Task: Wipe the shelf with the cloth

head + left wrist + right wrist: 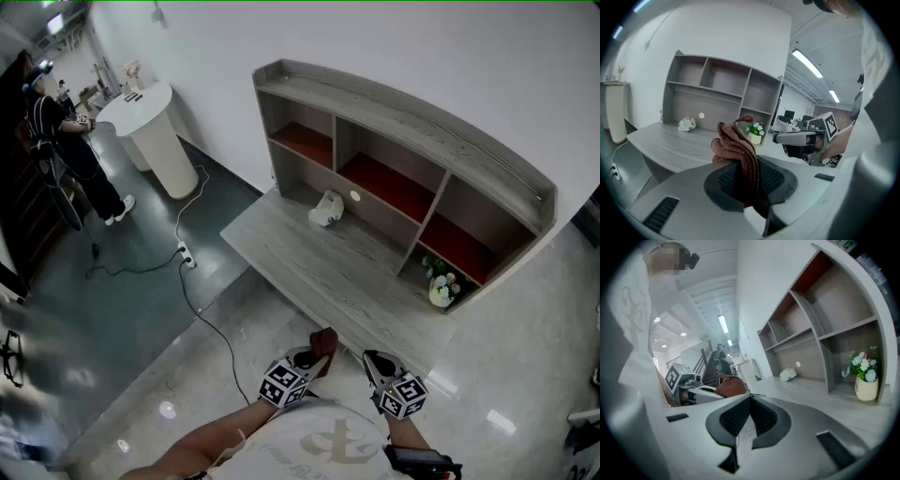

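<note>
The grey wooden shelf unit (422, 127) stands on a grey desk (319, 272) against the white wall, with red-floored compartments. My left gripper (314, 359) is held just short of the desk's near edge, shut on a reddish-brown knitted cloth (737, 149) that bunches up above the jaws. The cloth (324, 344) shows as a dark red wad in the head view. My right gripper (377, 364) hangs beside it, shut with nothing between its jaws. In the right gripper view the cloth (730, 386) and the left gripper (701, 394) appear at left.
A small white object (326, 208) lies on the desk near the shelf's back panel. A pot of flowers (441, 284) stands in the lower right compartment. A white round pedestal (155, 131), a person (70, 141) and a floor cable (202, 314) are at left.
</note>
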